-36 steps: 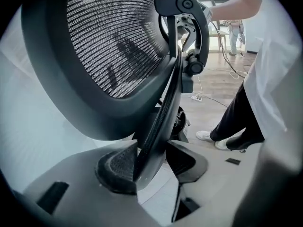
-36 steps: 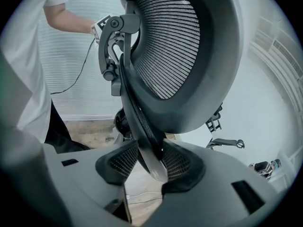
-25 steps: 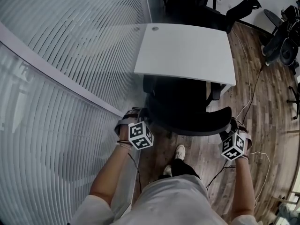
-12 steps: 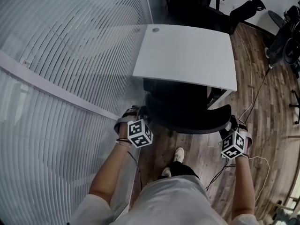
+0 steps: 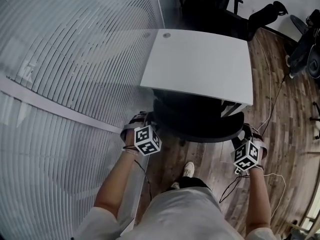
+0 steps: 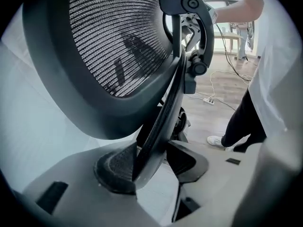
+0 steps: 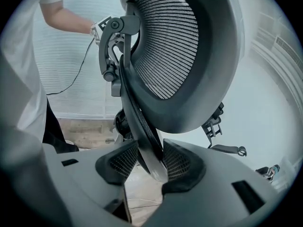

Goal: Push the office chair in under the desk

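Office chair (image 5: 200,118) sits partly under the white desk (image 5: 200,64), backrest toward you; your left gripper (image 6: 151,164) and right gripper (image 7: 150,162) each pinch its rim. Window blinds (image 5: 75,49) stand close left, cables (image 5: 271,86) trail right.

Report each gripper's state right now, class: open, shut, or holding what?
Left gripper: closed on the office chair's backrest frame.
Right gripper: closed on the same backrest frame, at its other side.
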`<state>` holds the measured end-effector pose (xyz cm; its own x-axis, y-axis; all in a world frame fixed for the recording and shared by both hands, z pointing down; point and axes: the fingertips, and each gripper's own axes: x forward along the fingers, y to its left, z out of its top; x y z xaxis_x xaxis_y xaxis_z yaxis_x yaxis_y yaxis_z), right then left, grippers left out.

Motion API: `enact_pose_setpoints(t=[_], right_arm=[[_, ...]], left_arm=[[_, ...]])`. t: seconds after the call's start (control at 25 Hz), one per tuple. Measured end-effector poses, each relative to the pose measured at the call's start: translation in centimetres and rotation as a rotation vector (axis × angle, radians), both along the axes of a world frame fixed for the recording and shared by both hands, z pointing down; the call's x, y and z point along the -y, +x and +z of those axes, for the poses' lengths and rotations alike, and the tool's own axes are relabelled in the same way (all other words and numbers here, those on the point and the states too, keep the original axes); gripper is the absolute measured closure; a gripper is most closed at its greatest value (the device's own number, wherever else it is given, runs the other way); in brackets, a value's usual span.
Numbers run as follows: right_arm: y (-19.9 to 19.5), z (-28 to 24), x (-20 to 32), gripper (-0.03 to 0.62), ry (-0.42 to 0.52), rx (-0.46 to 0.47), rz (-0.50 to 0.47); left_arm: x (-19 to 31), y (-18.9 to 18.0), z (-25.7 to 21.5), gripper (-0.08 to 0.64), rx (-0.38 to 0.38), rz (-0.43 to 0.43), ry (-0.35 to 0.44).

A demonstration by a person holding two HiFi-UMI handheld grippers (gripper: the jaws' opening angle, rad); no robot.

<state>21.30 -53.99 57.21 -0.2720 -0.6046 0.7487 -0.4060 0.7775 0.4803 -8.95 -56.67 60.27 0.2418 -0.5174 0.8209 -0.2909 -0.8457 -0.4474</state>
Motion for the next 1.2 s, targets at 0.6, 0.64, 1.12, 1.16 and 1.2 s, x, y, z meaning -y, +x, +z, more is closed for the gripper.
enact_pose_setpoints(t=[0.6, 0.64, 1.12, 1.16, 1.2], right_arm=[[0.3, 0.0, 4.5, 0.422, 0.013, 0.014, 0.003], [0.3, -0.1, 4.8, 0.422, 0.012, 0.014, 0.004], [0.3, 1.0, 8.4, 0.419, -0.004, -0.007, 0.031], [0.4, 1.1, 8.6, 0.419, -0.005, -0.008, 0.032], [0.5, 1.1, 8.9, 0.419, -0.004, -0.010, 0.033]], left_arm=[[5.0, 0.3, 0.0, 0.356, 0.003, 0.003, -0.001], [5.3, 0.3, -0.1, 0.356, 0.003, 0.005, -0.002], [8.9, 0.3, 1.2, 0.356, -0.006, 0.027, 0.011], [9.2, 0.3, 1.4, 0.356, -0.006, 0.027, 0.011], [9.4, 0.4, 1.4, 0.356, -0.007, 0.029, 0.012]])
